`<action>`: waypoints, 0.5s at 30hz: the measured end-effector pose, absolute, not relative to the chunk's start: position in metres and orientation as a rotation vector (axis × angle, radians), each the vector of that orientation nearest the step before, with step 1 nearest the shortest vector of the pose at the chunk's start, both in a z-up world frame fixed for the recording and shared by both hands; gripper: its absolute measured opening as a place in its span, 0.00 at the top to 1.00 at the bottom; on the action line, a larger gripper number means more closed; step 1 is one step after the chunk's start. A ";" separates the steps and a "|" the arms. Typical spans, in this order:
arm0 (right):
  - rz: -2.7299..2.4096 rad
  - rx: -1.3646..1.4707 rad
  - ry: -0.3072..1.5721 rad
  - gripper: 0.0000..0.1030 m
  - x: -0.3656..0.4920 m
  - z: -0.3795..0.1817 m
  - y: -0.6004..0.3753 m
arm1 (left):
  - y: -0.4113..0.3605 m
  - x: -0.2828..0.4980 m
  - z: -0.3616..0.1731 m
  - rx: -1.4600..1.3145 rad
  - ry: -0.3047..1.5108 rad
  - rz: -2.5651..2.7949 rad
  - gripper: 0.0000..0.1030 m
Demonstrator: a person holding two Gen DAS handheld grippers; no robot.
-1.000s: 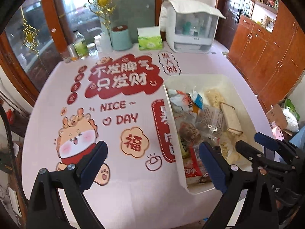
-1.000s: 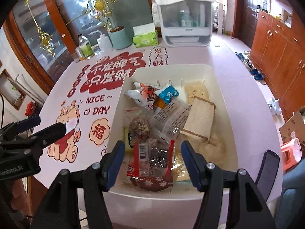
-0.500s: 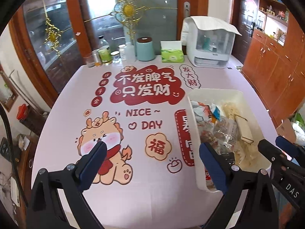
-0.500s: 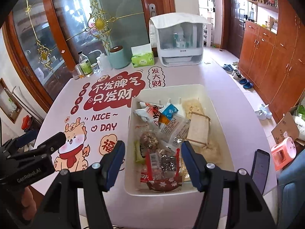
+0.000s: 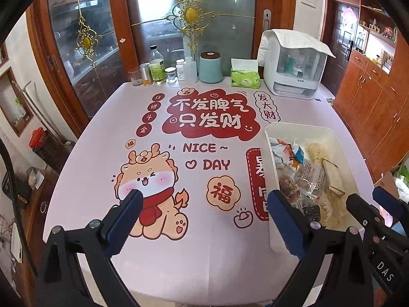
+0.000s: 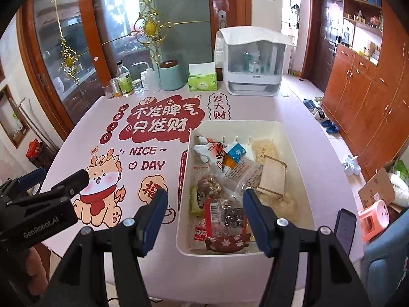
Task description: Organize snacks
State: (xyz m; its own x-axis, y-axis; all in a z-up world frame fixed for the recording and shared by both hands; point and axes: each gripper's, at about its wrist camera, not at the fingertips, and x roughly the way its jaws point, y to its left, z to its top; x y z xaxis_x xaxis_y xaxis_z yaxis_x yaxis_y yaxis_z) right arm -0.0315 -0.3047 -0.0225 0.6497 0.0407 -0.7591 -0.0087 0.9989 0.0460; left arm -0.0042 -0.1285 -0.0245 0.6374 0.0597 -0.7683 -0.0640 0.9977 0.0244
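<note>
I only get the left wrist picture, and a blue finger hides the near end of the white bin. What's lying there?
Observer: A brown packet with white snowflakes lies against the white bin's near wall.
Operator: Anything on the table to the right of the bin?
Observer: What looks like a dark phone lies flat near the table's edge.
Operator: And on the floor beyond that?
Observer: Blue shoes sit by the wooden cabinets.
</note>
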 end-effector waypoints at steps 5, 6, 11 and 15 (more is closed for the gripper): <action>0.036 0.032 0.848 0.40 -0.036 -0.019 -0.301 | -0.130 -0.010 -0.025 0.005 0.876 0.075 0.06; 0.040 0.032 0.848 0.40 -0.036 -0.020 -0.301 | -0.130 -0.011 -0.025 0.005 0.875 0.076 0.06; 0.051 0.031 0.849 0.40 -0.038 -0.020 -0.298 | -0.130 -0.015 -0.024 0.012 0.869 0.073 0.06; 0.055 0.030 0.843 0.40 -0.041 -0.018 -0.295 | -0.131 -0.016 -0.023 0.012 0.869 0.072 0.06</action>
State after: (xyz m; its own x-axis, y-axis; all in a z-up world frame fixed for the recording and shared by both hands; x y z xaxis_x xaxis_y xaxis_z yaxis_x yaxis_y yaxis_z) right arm -0.0410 -0.2952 -0.0184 0.6640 0.0605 -0.7453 -0.0367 0.9982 0.0484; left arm -0.0161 -0.1314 -0.0230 0.6434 0.0686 -0.7625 -0.0586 0.9975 0.0404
